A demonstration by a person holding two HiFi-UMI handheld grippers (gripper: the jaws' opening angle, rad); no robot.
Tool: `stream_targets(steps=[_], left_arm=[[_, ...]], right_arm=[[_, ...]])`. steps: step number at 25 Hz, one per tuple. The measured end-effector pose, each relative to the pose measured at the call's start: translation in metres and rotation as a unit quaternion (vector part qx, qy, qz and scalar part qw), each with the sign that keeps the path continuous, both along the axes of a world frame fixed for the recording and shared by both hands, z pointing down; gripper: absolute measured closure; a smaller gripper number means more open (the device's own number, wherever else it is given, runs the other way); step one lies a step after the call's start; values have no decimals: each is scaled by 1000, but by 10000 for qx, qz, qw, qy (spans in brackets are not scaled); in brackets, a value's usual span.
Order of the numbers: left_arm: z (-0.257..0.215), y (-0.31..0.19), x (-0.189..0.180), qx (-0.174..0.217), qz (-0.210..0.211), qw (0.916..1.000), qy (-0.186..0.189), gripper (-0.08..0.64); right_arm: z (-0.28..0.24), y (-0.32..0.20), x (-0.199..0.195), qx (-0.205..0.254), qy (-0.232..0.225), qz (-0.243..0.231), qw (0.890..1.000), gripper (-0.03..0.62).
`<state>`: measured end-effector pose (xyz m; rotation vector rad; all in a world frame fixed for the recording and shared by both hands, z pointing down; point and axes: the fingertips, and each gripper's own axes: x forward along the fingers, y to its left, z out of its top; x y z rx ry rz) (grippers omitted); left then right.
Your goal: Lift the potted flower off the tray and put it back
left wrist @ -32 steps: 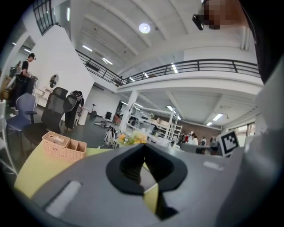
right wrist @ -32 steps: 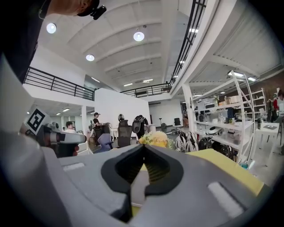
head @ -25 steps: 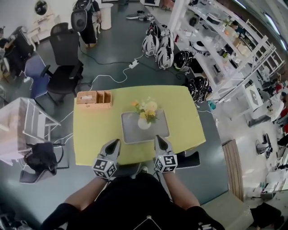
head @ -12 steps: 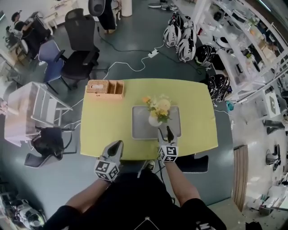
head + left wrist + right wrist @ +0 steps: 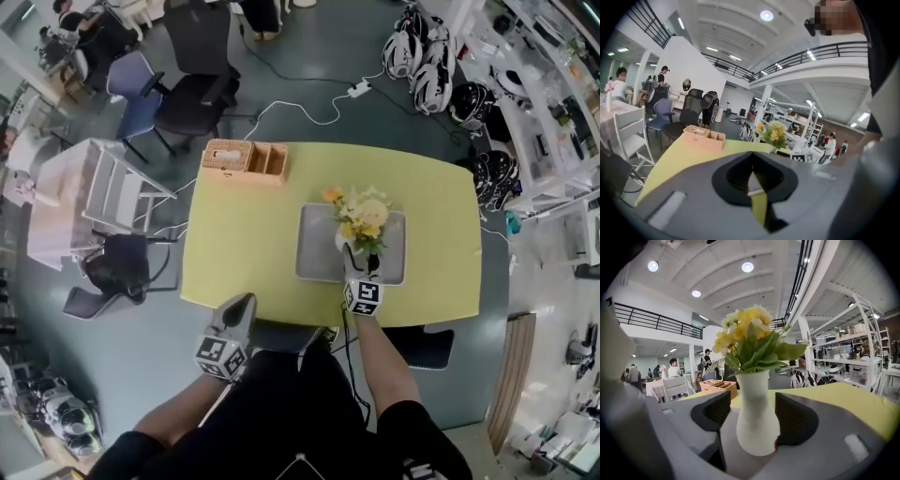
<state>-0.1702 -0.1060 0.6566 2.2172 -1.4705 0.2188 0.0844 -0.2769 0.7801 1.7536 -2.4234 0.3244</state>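
Note:
The potted flower (image 5: 360, 217), yellow and white blooms in a white vase (image 5: 757, 413), stands on the grey tray (image 5: 315, 255) on the yellow-green table (image 5: 244, 234). My right gripper (image 5: 361, 266) reaches over the tray's near edge. Its jaws are opening, one on each side of the vase's belly. The left pad (image 5: 715, 408) stands off the vase; the right pad (image 5: 794, 416) is at its side. My left gripper (image 5: 242, 304) hangs at the table's near edge, left of the tray, with its jaws together and nothing in them. In the left gripper view (image 5: 751, 177) the flower (image 5: 772, 133) shows ahead to the right.
A wicker box (image 5: 246, 160) sits at the table's far left edge. A white rack (image 5: 94, 202) and office chairs (image 5: 192, 89) stand to the left. Helmets (image 5: 422, 66) lie on the floor near the shelves at the right. A dark stool (image 5: 427, 347) is by the near right corner.
My right gripper has gone forward over the tray's near edge to the vase, and its jaws have spread open around it. The left gripper has stayed at the near table edge.

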Motion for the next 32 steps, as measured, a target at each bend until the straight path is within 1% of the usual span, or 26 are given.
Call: stream_targets(steps=[4,9,12,15,21,26,29,32], left_arm=[[3,0,-4,-41,-86,9999,-50,554],[6,3,-4,5,-15,9998,-186,554],[8,5,-7,-9,-40,9998,-218,554],[7,8,-8,-17,-71,9997,-233,554],[3,13,-14,-2,-116,9996,-276,554],[-7,8,-14,90,-79,9997,-226,554],[-17,1,-8,244,28,9996,-160,554],[-30,-5,1,400,155,9990,-93,552]], right_arm=[[6,-14,-3,0,27,9,10000,291],[10,-24,1,33,-40,130,9999,294],[10,-28,-2,73,-54,99,9999,316],[9,-31,-5,110,20,77,9999,362],[3,-31,-3,100,4,119,9999,376],[-32,-17,-4,284,56,47,9996,379],[-66,-3,-1,442,48,0,9990,379],[-98,14,5,468,85,-34,9989,379]])
